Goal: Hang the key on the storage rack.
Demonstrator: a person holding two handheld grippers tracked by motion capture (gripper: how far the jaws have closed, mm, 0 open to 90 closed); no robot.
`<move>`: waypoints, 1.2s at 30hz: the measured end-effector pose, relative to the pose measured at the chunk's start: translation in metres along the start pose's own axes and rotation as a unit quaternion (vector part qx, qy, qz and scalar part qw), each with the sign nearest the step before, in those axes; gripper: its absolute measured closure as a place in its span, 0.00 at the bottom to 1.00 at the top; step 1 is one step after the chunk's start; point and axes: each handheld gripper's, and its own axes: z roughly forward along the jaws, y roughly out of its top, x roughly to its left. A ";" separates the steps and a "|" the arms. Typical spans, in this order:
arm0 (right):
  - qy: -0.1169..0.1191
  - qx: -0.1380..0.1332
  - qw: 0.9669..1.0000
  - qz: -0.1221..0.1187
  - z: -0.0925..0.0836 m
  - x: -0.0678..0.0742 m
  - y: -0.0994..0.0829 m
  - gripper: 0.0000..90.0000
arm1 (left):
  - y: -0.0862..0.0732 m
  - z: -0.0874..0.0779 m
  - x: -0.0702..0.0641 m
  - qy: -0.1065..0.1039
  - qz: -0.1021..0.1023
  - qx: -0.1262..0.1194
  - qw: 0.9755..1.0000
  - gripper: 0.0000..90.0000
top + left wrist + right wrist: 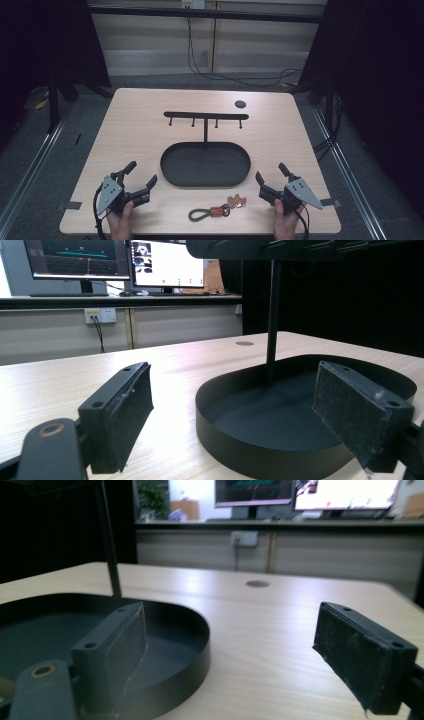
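I see the keychain (216,212) lying at the near edge of the table (135,125), its long axis left to right, green loop toward the left. Just far of it stands the black oval tray (205,164) with its hook rack (205,116). My left gripper (141,181) and right gripper (272,176) rest on either side, both with jaws wide apart and empty.

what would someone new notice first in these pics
First, the black oval tray in the middle of the wooden table, with a thin post rising from its far edge to a bar of hooks. Next, the two open claws held at the near edge, the left claw and the right claw, on either side of the tray. Between them lies a keychain with a green cord loop.
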 end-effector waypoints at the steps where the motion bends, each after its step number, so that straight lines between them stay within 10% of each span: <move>1: 0.005 0.005 1.000 -0.002 0.001 0.000 0.000 0.14 | 0.000 0.000 0.000 -0.001 0.003 0.002 1.000 0.18; 22: 0.014 0.066 0.998 -0.011 0.007 0.003 0.004 0.21 | 0.000 0.000 0.000 0.000 0.000 0.001 1.000 0.18; 36: 0.096 0.130 0.987 -0.012 0.008 0.011 0.017 0.34 | 0.000 0.000 0.000 0.001 0.000 0.001 1.000 0.18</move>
